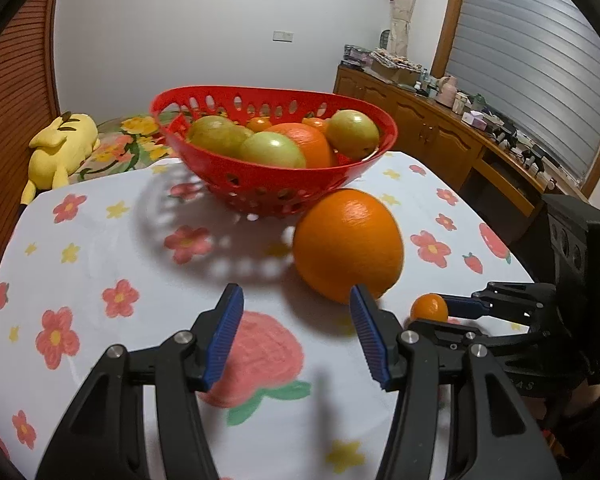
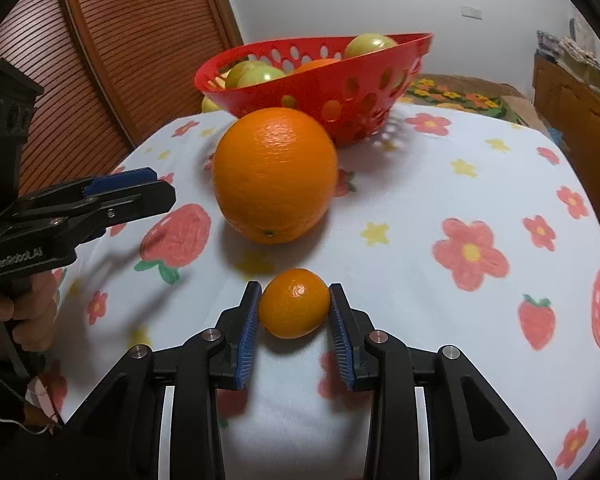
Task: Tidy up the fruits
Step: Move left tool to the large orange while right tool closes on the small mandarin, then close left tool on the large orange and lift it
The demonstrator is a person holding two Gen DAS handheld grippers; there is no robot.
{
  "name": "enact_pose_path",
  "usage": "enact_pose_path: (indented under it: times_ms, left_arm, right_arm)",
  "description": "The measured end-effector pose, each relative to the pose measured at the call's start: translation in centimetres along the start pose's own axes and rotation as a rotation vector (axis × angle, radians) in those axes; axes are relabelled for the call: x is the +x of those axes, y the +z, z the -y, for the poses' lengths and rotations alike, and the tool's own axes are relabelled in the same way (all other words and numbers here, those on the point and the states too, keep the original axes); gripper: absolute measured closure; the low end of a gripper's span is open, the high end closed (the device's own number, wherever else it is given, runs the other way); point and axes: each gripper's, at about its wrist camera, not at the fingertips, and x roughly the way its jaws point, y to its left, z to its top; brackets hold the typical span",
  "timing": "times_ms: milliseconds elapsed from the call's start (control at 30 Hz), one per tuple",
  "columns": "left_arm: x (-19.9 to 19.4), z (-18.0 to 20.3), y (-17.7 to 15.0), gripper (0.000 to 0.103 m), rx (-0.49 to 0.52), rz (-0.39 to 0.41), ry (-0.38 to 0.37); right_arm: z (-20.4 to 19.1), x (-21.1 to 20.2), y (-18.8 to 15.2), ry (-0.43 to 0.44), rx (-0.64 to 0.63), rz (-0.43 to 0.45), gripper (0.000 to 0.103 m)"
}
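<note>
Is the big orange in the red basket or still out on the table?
Out. The big orange sits on the flowery tablecloth, in front of the red basket, which already holds other fruit.

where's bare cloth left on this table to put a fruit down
Free: the wide stretch of tablecloth left of the big orange and in front of the red basket, and the cloth right of the small orange. Crowded: the line from basket through both oranges, with the right gripper around the small one and the left gripper alongside.

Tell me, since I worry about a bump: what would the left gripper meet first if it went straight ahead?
Probably the big orange, with the left gripper's right-hand fingertip already near it. The red basket lies beyond. Depth is unclear.
</note>
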Motion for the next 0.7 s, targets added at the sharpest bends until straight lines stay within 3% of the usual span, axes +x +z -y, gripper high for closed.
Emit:
enact_pose_path:
  times_ms: [500, 700]
  left_arm:
    - [2.4, 3.5, 2.4, 0.047, 0.04, -0.022, -0.041]
    - [3.0, 3.9, 3.1, 0.045, 0.053, -0.021, -0.019]
  right_arm:
    - [2.5, -3.8, -2.5, -0.084, 0.029, 0.072, 0.07]
    - [3.4, -4.6, -3.0, -0.066, 0.059, 0.099, 0.07]
